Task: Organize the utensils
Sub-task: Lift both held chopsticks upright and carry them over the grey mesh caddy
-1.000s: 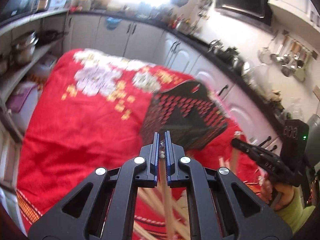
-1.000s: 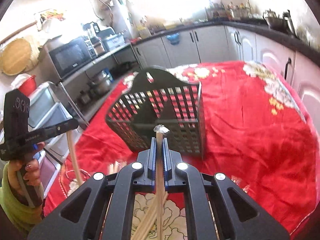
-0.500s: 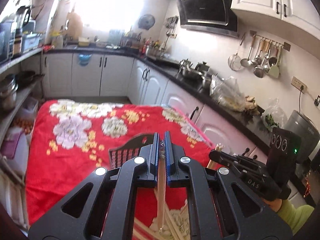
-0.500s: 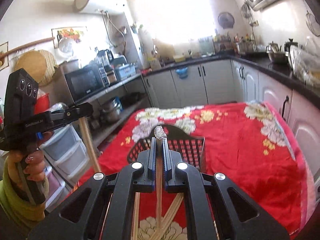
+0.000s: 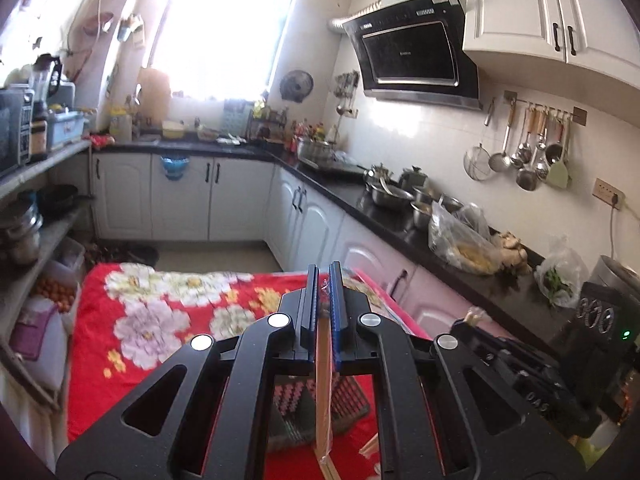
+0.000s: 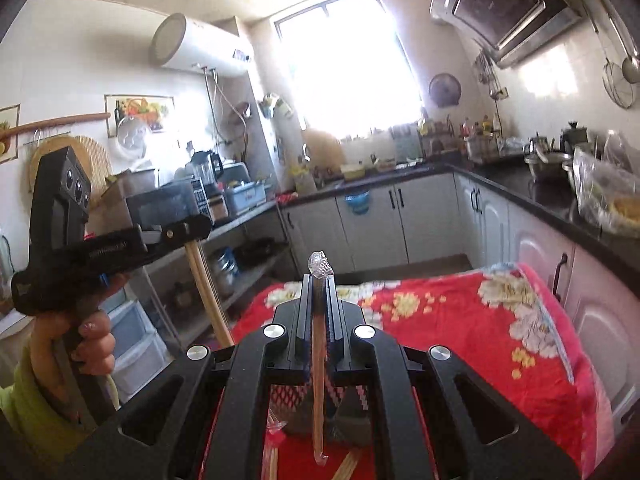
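Observation:
My left gripper (image 5: 324, 280) is shut on a pair of wrapped wooden chopsticks (image 5: 322, 392) that hangs down between its fingers. My right gripper (image 6: 319, 286) is shut on another wrapped pair of chopsticks (image 6: 318, 376), its clear wrapper tip (image 6: 319, 265) poking above the fingers. Both are raised and level, high above the black slotted utensil basket (image 5: 344, 400), which shows below the fingers in the right wrist view (image 6: 348, 400) too. The left gripper (image 6: 188, 232) with its chopsticks (image 6: 208, 288) appears at the left of the right wrist view. Loose chopsticks (image 6: 344, 466) lie on the cloth.
A red flowered cloth (image 5: 160, 320) covers the table. White cabinets under a black counter (image 5: 400, 232) with pots and bags run along the right. Open shelves (image 5: 36, 216) with pans stand at the left. The right gripper body (image 5: 532, 376) is at the lower right.
Both grippers have risen and tilted up with their chopsticks. The basket has dropped from mid-view to beneath the fingers, and the room now fills both views.

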A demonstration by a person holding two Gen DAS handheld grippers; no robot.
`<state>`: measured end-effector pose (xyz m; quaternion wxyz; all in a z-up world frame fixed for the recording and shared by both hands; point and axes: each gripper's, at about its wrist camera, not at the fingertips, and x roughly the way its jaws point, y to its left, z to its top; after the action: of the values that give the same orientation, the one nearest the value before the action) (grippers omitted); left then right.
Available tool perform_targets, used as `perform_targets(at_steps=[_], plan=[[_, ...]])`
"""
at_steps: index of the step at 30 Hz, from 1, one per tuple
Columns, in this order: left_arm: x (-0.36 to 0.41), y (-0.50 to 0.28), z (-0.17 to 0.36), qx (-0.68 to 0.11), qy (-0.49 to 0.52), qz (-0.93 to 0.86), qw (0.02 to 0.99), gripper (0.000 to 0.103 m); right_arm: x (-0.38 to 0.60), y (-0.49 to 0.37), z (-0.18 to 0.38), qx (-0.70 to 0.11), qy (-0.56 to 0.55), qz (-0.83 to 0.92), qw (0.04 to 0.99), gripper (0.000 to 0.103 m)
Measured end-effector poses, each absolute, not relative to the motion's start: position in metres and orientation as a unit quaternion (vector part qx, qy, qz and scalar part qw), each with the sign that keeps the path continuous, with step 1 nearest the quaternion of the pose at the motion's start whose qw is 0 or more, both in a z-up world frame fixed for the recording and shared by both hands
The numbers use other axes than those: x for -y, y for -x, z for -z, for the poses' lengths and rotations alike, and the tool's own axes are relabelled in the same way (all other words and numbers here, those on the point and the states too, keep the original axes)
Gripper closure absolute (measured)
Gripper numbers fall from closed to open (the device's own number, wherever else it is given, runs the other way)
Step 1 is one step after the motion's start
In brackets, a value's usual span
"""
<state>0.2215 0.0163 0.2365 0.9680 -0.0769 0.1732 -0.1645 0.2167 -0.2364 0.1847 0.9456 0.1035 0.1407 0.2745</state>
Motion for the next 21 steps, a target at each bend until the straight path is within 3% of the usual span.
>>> perform_targets(at_steps=[10, 21], plan=[[-0.029, -0.241, -0.239, -0.143, 0.067, 0.123, 0.980, 0.100, 0.230, -0.246, -0.198, -0.109, -0.096, -0.244, 0.959, 0.097], [-0.043, -0.268, -0.187, -0.169, 0.091, 0.110, 0.975, 0.100, 0.224, -0.274, -0.159, -0.127, -0.097, -0.208, 0.965, 0.097]])
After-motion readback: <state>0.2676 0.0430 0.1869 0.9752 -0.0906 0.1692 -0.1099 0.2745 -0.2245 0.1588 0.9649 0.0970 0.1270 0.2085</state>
